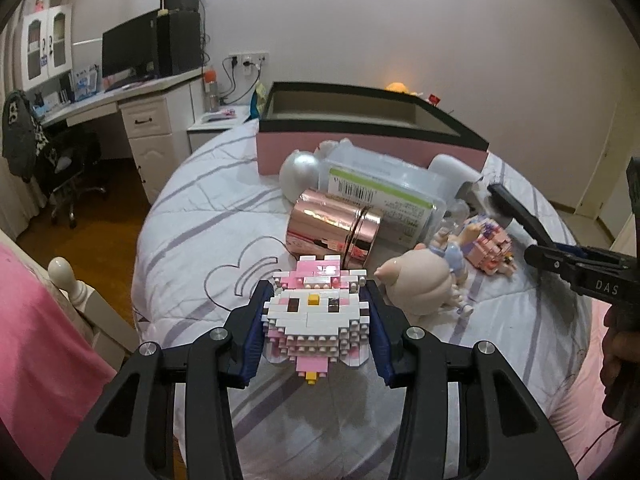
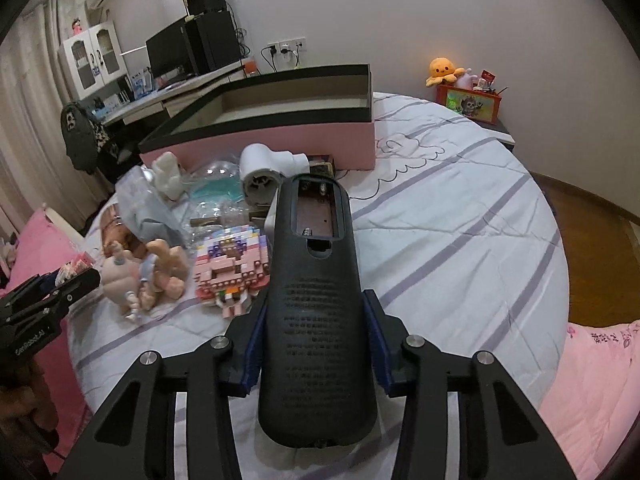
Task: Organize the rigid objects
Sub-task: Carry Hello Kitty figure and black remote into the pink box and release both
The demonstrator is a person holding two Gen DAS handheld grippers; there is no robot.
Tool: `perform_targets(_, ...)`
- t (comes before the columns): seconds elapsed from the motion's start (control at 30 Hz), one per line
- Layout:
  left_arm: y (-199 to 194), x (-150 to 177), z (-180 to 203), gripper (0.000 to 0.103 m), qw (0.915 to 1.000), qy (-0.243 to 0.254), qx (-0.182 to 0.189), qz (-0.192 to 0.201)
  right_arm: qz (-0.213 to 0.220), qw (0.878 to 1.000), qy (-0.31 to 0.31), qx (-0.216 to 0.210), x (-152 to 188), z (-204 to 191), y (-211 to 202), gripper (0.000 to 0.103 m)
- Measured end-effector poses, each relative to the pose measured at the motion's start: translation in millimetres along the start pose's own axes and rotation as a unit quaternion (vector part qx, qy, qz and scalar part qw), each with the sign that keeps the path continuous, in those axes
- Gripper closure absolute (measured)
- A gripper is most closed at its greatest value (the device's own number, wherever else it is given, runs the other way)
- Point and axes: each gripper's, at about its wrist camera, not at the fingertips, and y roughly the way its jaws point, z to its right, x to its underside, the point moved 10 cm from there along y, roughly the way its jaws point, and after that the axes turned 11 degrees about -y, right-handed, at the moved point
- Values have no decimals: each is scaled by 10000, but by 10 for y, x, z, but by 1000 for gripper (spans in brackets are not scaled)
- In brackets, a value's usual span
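My left gripper point(image 1: 318, 320) is shut on a white and pink brick-built cat figure point(image 1: 316, 312), its blue pads pressing both sides. My right gripper point(image 2: 316, 340) is shut on a long black device point(image 2: 312, 320) with an uncovered battery bay at its far end; that gripper shows at the right edge of the left wrist view, its fingers point(image 1: 520, 216) over the pile. Behind lies a pink box point(image 1: 360, 148) with a black rim point(image 2: 256, 92), standing open on the bed. A rose-gold tin point(image 1: 332, 228), a clear plastic case point(image 1: 384, 192), a doll point(image 1: 420, 284) and a pink brick model point(image 2: 228, 264) lie between.
Everything rests on a round bed with a white striped quilt point(image 2: 460, 220). A white hair dryer point(image 2: 268, 168) and a silver ball point(image 1: 298, 172) lie by the box. A desk with a monitor point(image 1: 128, 48) stands at the left. An orange plush point(image 2: 442, 70) sits on a nightstand.
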Motion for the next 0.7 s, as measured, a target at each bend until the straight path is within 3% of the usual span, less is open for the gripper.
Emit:
perform_targets(0.13,-82,-65,-34,58,10000,-8,-1,96,47,9999,44,-88,-4,-33,-47,58)
perform_targets(0.27,-85,-74,-38,58,10000,-27,7,83,-239,9993,147,-253,62,-57,93,58)
perform_targets(0.43,-54,-47,-21,58,10000,3,13,7,-333,9992,126,-163,-2,-36,203,48)
perform_targets(0.57,-70,-61,-1,58,10000,25,37,36,-435,9988,-198,37,-36,-62,284,59)
perform_targets(0.7,-108,-91,-11,58,9999,-1,55,95,-335,9992,-206,40,-12,-97,191,59)
